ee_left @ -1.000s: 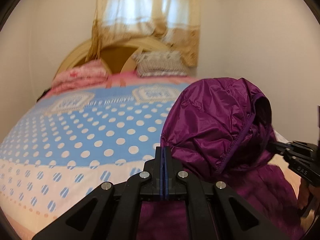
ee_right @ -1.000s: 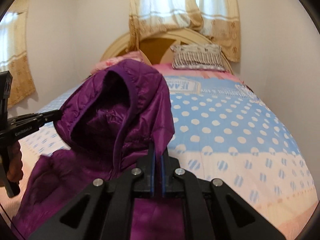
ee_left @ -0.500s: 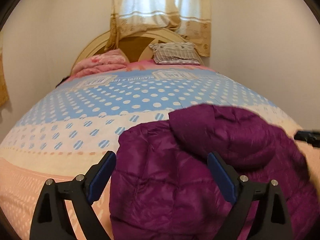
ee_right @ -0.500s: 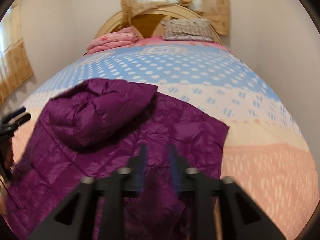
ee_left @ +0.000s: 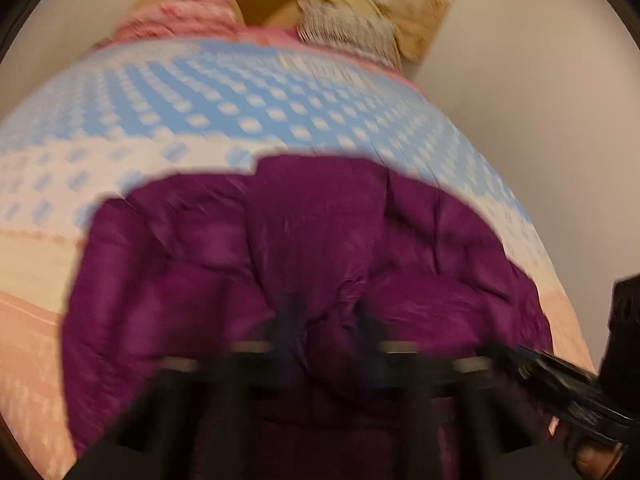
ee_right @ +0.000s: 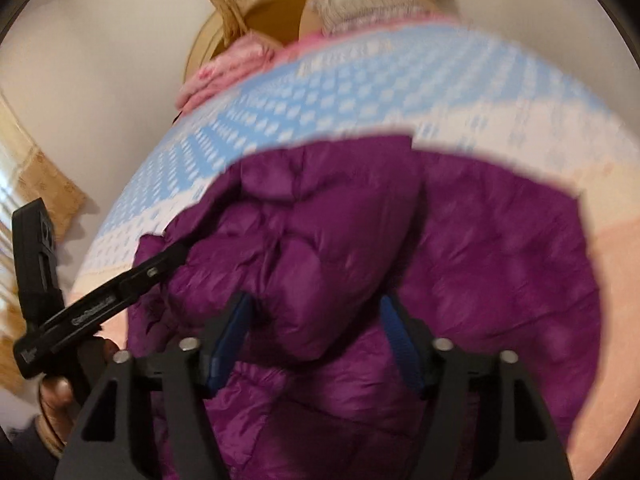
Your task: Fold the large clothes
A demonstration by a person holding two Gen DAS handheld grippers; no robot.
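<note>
A purple quilted hooded jacket (ee_left: 304, 264) lies flat on the bed, hood folded over its body (ee_right: 312, 248). My left gripper (ee_left: 328, 320) hangs close over the jacket; the view is heavily blurred, its fingers look apart with fabric bunched between them. In the right wrist view its closed-looking tip (ee_right: 176, 256) touches the jacket's left edge. My right gripper (ee_right: 316, 320) is open, blue pads on either side of the hood, and shows in the left wrist view (ee_left: 560, 384) at the lower right.
The bed (ee_left: 224, 112) has a blue, white-dotted and peach cover. Pink bedding (ee_left: 180, 20) and a striped pillow (ee_left: 344, 28) lie by the headboard. Walls stand close on the bed's sides. A curtain (ee_right: 44, 176) hangs at left.
A second ago both grippers were shut on the jacket and held it up. They have let it go onto the bed, opened, and now tilt down close over it.
</note>
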